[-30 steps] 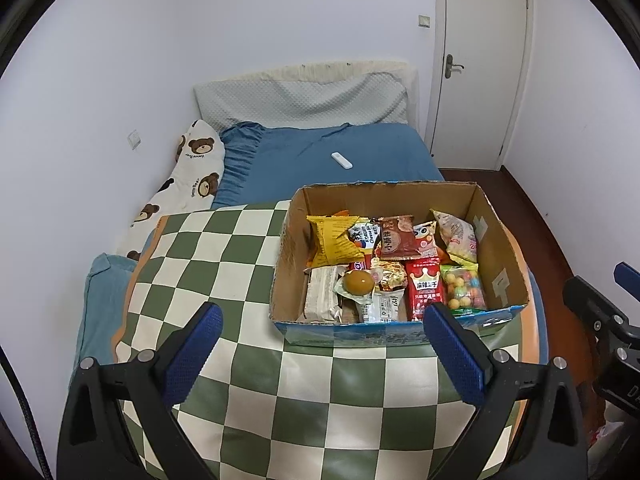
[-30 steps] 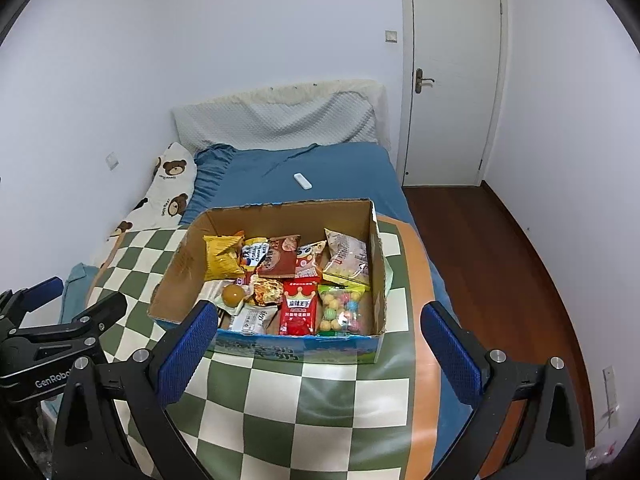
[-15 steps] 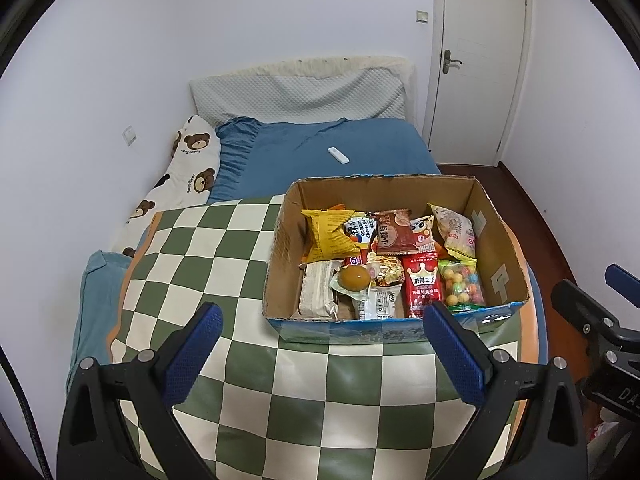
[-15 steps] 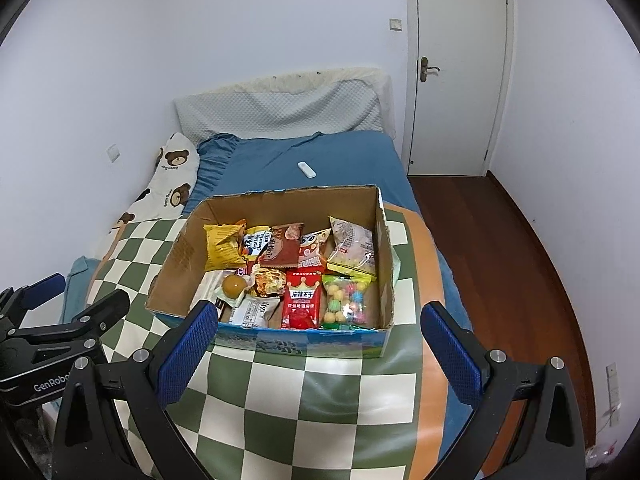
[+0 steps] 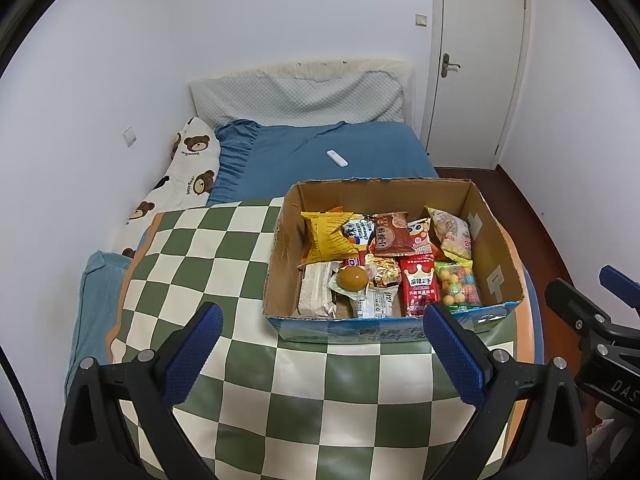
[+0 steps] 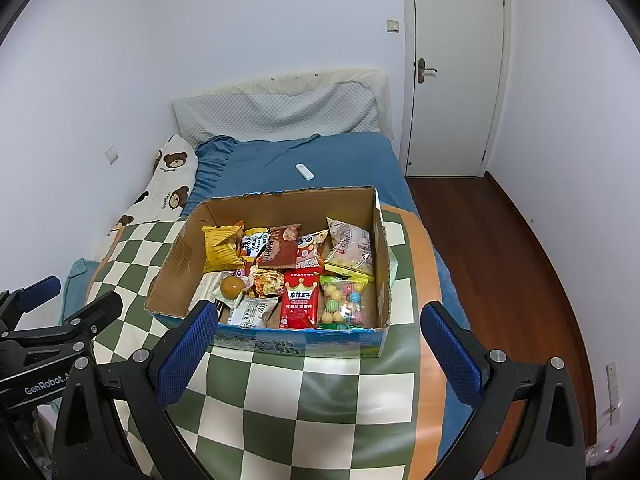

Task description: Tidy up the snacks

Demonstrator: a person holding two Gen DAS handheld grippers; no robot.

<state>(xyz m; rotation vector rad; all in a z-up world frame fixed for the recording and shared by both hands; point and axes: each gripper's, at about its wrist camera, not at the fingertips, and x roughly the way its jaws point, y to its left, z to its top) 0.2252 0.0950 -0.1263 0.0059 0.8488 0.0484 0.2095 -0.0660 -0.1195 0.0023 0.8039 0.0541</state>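
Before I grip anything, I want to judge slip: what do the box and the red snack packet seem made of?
Box: looks like plain brown corrugated cardboard, matte, with ragged cut edges. Red snack packet: probably thin plastic film, glossy, showing glare and crimped ends.

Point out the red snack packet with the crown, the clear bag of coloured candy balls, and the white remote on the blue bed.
Red snack packet with the crown point(image 5: 418, 290), left wrist view, label middle.
Clear bag of coloured candy balls point(image 6: 345, 300), right wrist view, bag centre.
White remote point(image 6: 305, 171), right wrist view, mid-body.
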